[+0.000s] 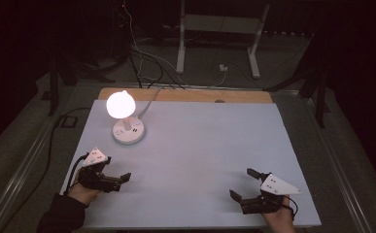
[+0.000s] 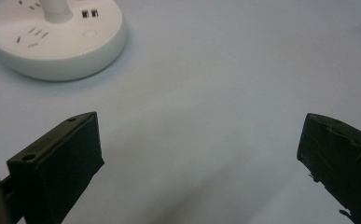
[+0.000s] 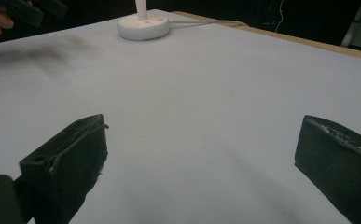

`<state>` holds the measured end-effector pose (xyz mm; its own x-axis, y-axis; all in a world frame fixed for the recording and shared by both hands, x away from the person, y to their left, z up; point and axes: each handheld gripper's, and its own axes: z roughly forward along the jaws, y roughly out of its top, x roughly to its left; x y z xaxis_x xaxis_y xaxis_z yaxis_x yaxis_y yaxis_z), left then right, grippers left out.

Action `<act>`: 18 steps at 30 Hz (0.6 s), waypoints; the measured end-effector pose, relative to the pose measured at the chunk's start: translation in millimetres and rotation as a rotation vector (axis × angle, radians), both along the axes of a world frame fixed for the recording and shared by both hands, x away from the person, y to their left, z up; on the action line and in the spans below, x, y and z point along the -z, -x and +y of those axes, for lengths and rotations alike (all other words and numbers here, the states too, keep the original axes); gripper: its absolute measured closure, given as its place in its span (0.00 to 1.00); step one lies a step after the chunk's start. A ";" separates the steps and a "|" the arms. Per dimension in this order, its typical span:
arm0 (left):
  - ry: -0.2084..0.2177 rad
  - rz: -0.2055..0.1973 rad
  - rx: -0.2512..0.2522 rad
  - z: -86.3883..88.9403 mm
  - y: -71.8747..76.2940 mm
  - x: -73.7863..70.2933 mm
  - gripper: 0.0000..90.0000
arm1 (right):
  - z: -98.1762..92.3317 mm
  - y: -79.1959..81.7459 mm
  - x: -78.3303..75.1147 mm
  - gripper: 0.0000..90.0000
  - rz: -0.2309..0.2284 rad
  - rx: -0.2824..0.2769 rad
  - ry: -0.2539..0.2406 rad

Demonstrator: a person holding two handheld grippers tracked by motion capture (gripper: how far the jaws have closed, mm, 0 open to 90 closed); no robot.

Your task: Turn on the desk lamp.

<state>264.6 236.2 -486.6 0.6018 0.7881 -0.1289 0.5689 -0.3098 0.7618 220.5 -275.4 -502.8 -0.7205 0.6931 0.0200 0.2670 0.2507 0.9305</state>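
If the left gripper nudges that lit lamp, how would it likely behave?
The lamp has a wide, flat round base, so it would probably slide rather than tip. Its glowing globe sits high and may be fragile. The cord behind could resist or tug.

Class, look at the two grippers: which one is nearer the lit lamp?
The left gripper: it sits just below the lamp, while the right gripper lies across the table.

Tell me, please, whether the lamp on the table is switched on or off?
On. The lamp has a globe that glows bright white above its round white base, standing out against the dark room.
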 end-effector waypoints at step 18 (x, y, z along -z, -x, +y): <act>0.029 0.011 -0.002 13.0 27.9 16.9 0.01 | 0.9 0.4 0.2 0.02 0.004 -0.005 0.004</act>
